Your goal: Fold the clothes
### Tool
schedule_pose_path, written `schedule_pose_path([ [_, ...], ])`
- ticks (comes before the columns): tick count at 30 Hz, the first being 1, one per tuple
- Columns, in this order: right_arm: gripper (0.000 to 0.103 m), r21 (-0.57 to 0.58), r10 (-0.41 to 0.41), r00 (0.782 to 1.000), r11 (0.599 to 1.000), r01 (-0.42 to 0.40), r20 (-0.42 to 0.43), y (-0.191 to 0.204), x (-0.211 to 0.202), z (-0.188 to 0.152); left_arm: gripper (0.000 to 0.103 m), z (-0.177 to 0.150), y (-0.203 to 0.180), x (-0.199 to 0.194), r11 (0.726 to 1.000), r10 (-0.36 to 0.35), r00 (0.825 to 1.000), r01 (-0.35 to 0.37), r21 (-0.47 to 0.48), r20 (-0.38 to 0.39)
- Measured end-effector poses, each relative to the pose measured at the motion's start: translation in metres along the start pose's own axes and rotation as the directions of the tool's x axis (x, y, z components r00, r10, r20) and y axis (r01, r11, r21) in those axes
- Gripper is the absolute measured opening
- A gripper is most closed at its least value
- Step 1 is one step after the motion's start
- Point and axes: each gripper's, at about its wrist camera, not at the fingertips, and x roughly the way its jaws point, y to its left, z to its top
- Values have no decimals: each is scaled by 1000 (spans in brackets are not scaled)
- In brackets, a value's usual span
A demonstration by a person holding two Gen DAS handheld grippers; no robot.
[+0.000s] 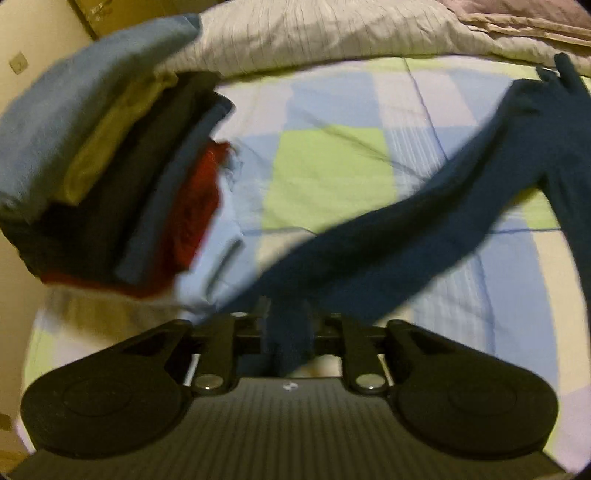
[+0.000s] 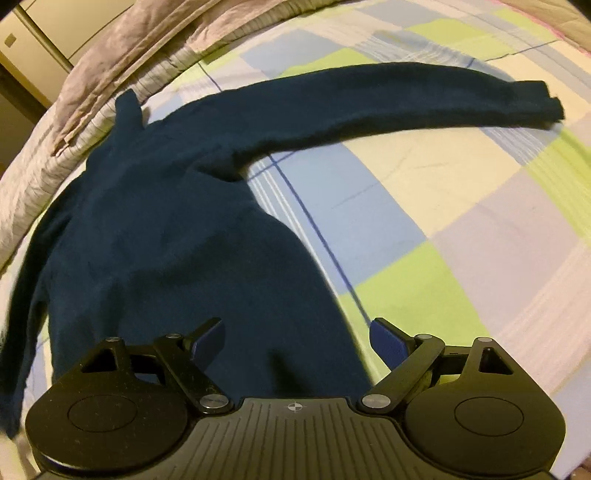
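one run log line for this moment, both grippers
step: fold sleeve | left gripper: shut on navy sweater sleeve | right gripper: open over hem | folded stack: left

A bed filled almost the whole of both views, covered by a checked quilt (image 2: 461,206) in pale blue, lime green, cream and lilac squares with thin dark stitch lines between them. Along its far side lay a rumpled grey-beige duvet (image 1: 332,33) with fine pinstripes, bunched into soft folds; the same duvet (image 2: 110,74) ran along the upper left of the right wrist view. Beyond the bed stood a cream wall (image 1: 33,44) carrying a small square switch plate (image 1: 17,63). Warm, dim indoor light gave everything a yellowish cast. The left wrist view was blurred.
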Motion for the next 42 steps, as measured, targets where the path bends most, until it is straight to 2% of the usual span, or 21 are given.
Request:
schedule_pose_path([
  [1, 89, 6, 4, 1000, 1000, -4, -5, -6, -2, -3, 35, -6, -10, -5, 1000, -19, 1000, 19, -4, 2],
  [3, 89, 23, 21, 1000, 1000, -21, -17, -20, -5, -9, 36, -21, -32, -18, 995, -92, 996, 91, -51, -9],
  [5, 89, 40, 38, 999, 998, -37, -30, -34, -9, -15, 36, -42, -47, -33, 969, -205, 978, 198, -146, -31],
  [7, 89, 58, 55, 998, 997, -53, -42, -48, -13, -21, 36, -65, -64, -46, 903, -357, 933, 330, -276, -50],
  [9, 89, 76, 73, 996, 995, -69, -54, -62, -16, -28, 39, -88, -85, -56, 802, -505, 862, 445, -399, -54],
  [11, 89, 94, 90, 994, 992, -84, -65, -76, -20, -34, 45, -108, -104, -58, 726, -592, 804, 502, -470, -55],
  [12, 89, 102, 106, 992, 990, -99, -72, -80, -20, -37, 46, -115, -113, -55, 712, -604, 795, 502, -491, -64],
  [14, 89, 112, 137, 987, 986, -127, -80, -86, -17, -43, 46, -127, -127, -49, 703, -603, 794, 480, -525, -82],
  [17, 85, 107, 178, 982, 979, -170, -60, -87, -12, -48, 46, -131, -140, -49, 681, -602, 797, 487, -546, -40],
  [18, 77, 100, 187, 981, 978, -181, -55, -85, -9, -49, 42, -130, -144, -49, 683, -604, 796, 492, -540, -39],
  [19, 73, 76, 193, 980, 979, -189, -55, -81, -8, -49, 28, -128, -148, -50, 687, -605, 795, 496, -532, -40],
  [21, 50, 27, 222, 972, 975, -220, -73, -72, -5, -49, 11, -125, -154, -49, 666, -642, 765, 528, -527, -45],
  [22, 49, 20, 245, 964, 969, -244, -104, -69, -3, -50, 12, -125, -155, -48, 662, -648, 760, 529, -531, -52],
  [24, 49, -33, 228, 964, 972, -235, -138, -60, -2, -52, 12, -126, -157, -47, 659, -653, 754, 523, -541, -68],
  [25, 49, -56, 220, 965, 972, -229, -144, -58, -2, -51, 7, -126, -158, -46, 661, -651, 755, 519, -543, -71],
  [26, 25, -59, 214, 965, 973, -225, -152, -59, -2, -50, 6, -125, -157, -49, 662, -646, 760, 517, -542, -65],
  [27, 6, -56, 209, 965, 974, -221, -160, -60, -2, -48, 5, -124, -156, -53, 664, -641, 765, 516, -541, -57],
  [32, 5, -53, 301, 948, 950, -308, -105, -73, -49, -30, 4, -114, -130, -102, 675, -617, 785, 562, -478, 52],
  [34, 5, -41, 334, 938, 940, -339, -97, -80, -74, -26, 4, -118, -115, -124, 683, -608, 791, 566, -461, 70],
  [37, 5, -50, 315, 940, 945, -324, -127, -90, -91, -37, 4, -134, -114, -132, 723, -581, 813, 534, -438, 33],
  [42, 5, -25, 177, 967, 983, -184, -184, -109, -70, -65, 4, -168, -152, -106, 779, -566, 816, 483, -400, -117],
])
